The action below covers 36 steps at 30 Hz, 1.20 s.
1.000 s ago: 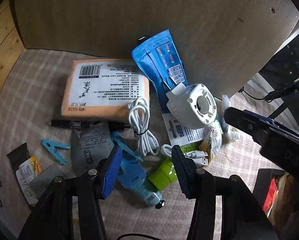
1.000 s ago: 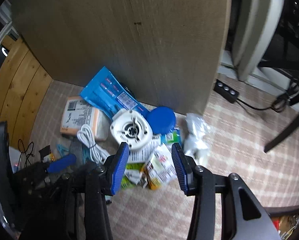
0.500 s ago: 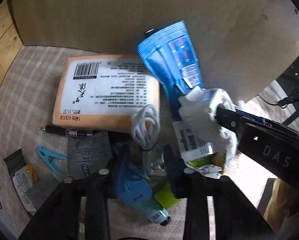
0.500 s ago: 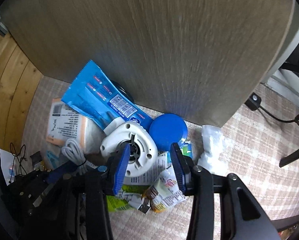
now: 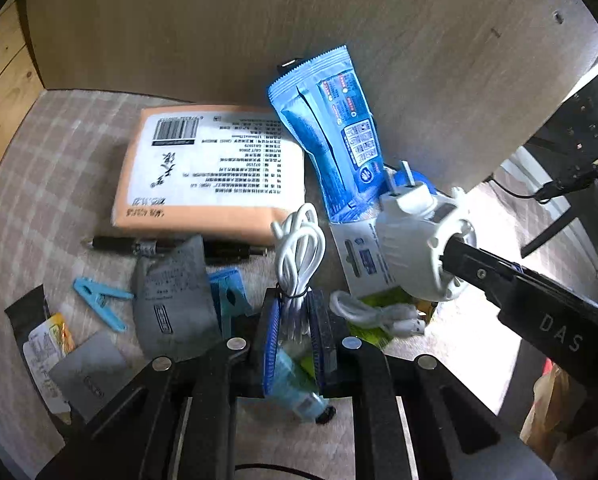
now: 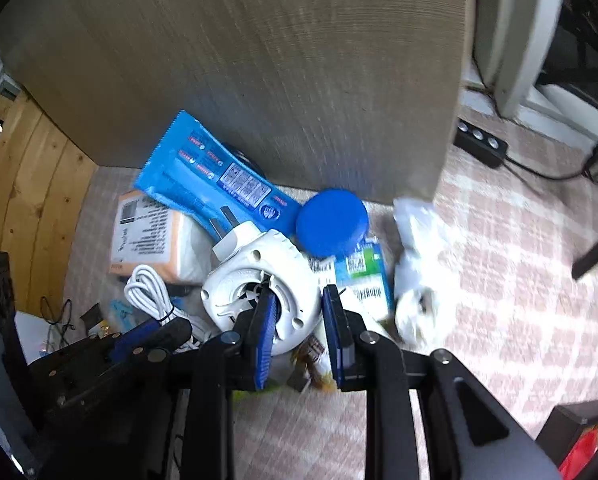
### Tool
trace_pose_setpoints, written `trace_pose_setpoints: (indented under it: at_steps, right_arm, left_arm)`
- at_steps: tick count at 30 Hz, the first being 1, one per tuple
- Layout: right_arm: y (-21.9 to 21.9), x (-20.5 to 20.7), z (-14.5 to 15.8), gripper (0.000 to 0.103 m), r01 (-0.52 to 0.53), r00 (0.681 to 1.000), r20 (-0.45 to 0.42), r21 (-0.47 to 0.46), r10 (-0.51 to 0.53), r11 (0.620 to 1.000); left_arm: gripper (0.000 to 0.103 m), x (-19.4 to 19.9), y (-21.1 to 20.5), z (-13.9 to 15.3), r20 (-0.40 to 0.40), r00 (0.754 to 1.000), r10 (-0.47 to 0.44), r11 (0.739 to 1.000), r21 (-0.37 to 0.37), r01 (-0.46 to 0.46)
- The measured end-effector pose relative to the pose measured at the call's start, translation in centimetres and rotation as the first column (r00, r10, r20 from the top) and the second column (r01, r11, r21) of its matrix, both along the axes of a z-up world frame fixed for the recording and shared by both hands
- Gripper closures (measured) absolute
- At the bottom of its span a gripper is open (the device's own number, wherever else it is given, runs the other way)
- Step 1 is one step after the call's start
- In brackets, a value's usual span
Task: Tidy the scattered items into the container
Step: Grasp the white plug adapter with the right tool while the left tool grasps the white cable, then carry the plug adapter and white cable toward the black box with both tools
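Scattered items lie on a checked cloth. My left gripper (image 5: 297, 320) is shut on the lower end of a coiled white cable (image 5: 299, 248); the cable also shows in the right wrist view (image 6: 151, 292). My right gripper (image 6: 297, 312) is shut on the rim of a white round plug-in device (image 6: 255, 276), one finger inside its hollow; the device also shows in the left wrist view (image 5: 419, 248). A blue pouch (image 5: 331, 136), an orange tissue pack (image 5: 207, 172), a black pen (image 5: 139, 246) and a blue lid (image 6: 333, 222) lie around them. No container is in view.
A wooden panel (image 5: 259, 20) stands upright behind the pile. A blue clothes peg (image 5: 99, 296), a grey packet (image 5: 175, 300), a second white cable (image 5: 379, 316), small sachets (image 5: 47, 344) and a white crumpled bag (image 6: 419, 264) lie nearby. A power strip (image 6: 479, 144) lies on the floor, right.
Both grippers moved forward into the pile and closed: the left onto the coiled white cable, the right onto the rim of the white device, which has tilted up slightly.
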State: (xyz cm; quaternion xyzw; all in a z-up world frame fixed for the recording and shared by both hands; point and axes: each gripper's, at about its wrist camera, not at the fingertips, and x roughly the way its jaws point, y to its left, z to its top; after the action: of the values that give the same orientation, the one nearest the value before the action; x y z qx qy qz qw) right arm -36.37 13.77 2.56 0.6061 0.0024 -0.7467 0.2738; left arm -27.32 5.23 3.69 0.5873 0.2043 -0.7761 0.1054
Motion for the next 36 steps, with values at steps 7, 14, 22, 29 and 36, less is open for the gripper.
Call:
trace_pose_setpoints:
  at_steps: [7,14,22,29,36]
  right_arm:
    - [2.2,1.5,3.1,0.08,0.043,0.998,-0.039,-0.011,-0.043,0.999]
    - [6.7,4.0,5.3,0.08,0.116,0.991,-0.056,-0.038,-0.118,0.993]
    - [14.0,5.4,8.3,0.08,0.215,0.972,-0.084,-0.044,-0.218,0.976]
    - [20.2,7.2,8.4,0.08,0.308,0.946,-0.093,-0.025,-0.309,0.951]
    - [23.1,8.4,7.3,0.08,0.332,0.94,-0.073,-0.01,-0.332,0.943]
  left_arm:
    - [0.092,1.1,2.1,2.5,-0.041,0.999,-0.032,0.999,-0.011,0.031]
    - [0.093,2.6,2.5,4.7,-0.078,0.993,-0.088,0.996,-0.018,0.087]
    - [0.103,3.9,6.3,7.4,-0.121,0.976,-0.181,0.984,-0.018,0.18]
    - [0.102,5.5,7.5,6.6,-0.08,0.963,-0.257,0.966,-0.047,0.254]
    - [0.079,4.6,7.9,1.7,0.042,0.938,-0.345,0.933,-0.092,0.347]
